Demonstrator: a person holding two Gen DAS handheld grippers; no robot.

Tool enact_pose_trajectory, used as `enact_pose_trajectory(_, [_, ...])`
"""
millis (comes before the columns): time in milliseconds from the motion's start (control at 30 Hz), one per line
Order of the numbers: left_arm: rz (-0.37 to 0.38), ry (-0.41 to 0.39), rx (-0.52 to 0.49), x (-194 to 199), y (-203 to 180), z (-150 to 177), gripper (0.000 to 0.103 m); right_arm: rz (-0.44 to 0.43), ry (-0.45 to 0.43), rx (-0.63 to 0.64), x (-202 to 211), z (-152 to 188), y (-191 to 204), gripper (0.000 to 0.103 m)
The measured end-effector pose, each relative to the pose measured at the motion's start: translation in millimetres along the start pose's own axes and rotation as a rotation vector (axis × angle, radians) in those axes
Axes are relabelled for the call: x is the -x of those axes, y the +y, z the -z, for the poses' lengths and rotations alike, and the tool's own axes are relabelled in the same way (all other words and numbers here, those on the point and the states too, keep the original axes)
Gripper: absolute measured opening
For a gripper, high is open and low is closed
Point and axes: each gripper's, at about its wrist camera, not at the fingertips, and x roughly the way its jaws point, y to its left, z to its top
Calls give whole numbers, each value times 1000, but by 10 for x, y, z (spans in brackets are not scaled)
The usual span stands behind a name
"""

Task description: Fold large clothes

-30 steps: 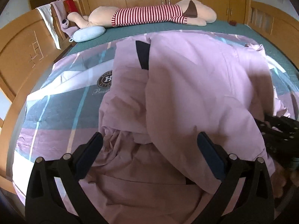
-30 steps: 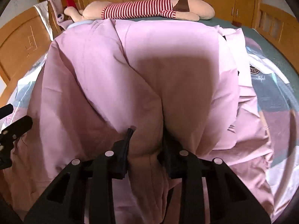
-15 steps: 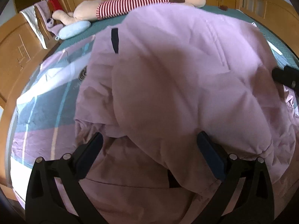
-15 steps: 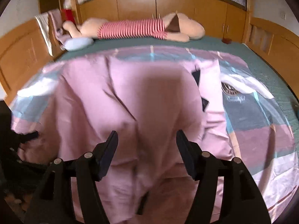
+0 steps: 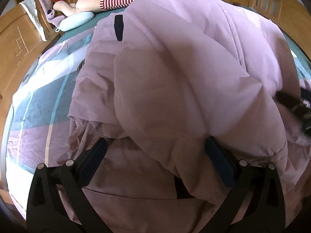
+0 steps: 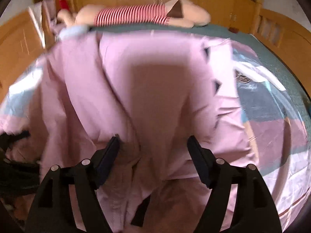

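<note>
A large pink garment [image 5: 184, 81] with dark trim lies folded over itself on the bed, bulging in the middle. My left gripper [image 5: 155, 151] hovers open just over its near edge, and a fold of the cloth lies loose between the spread fingers. In the right wrist view the same garment [image 6: 147, 89] fills the centre. My right gripper [image 6: 153, 147] has its jaws opening, with pink cloth lying between them and neither pad pressing on it. Each gripper shows at the edge of the other's view: the right gripper [image 5: 295, 104], the left gripper [image 6: 13, 155].
The garment rests on a patchwork bedsheet [image 5: 40, 101] over a green cover [image 6: 252, 44]. A long plush toy in a red-striped top [image 6: 132, 15] and a pale blue pillow [image 5: 75, 20] lie at the far side. Wooden bed boards [image 5: 13, 38] and cupboards ring the bed.
My right gripper was shut on a fold of the pink garment; it has let go and spread, and the cloth has dropped flat. The left gripper sank closer to the garment, still open.
</note>
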Motion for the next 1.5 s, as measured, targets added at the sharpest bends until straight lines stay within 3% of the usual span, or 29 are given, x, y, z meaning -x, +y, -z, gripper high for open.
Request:
enact_pose_trajectory(67, [2,2,3,3,-2,0,101,-47,-110,-89,279,-39,-184,74])
enact_pose_trajectory(133, [11,6,16,-16,20,-10,101,-77,-128,-134,339,-74,-275,74])
enact_pose_trajectory(233, [11,5,22,-23,34,-12,101,-104,-68,-152,204,-47,-268,74])
enact_pose_trajectory(433, [8,1,23,-40,49,-14,101,-140,5,-67,61,41,0,74])
enact_pose_trajectory(567, [6,-1,20,-34,47,-10,101,-43,95,58,-181,151,234,77])
enact_pose_trajectory(667, [-6,-4,12,-22,33,-8,101,26,86,138,-239,216,392,80])
enact_pose_trajectory(833, [-4,-6,17,-25,24,0,101,5,93,118,-234,200,361,81])
enact_pose_trajectory(1067, [2,-9,23,-41,38,11,101,-50,-76,-45,131,19,66,81])
enact_pose_trajectory(1167, [2,-12,22,-30,45,10,101,-6,16,-93,-61,43,-53,81])
enact_pose_trajectory(1267, [-20,-31,11,59,36,-15,101,-21,94,-131,-253,100,-111,81])
enact_pose_trajectory(1433, [-58,-164,-5,305,-4,-28,101,-2,105,-127,-285,109,-82,85])
enact_pose_trajectory(1500, [-33,-159,-27,304,-55,-24,101,5,102,-119,-270,119,-43,85])
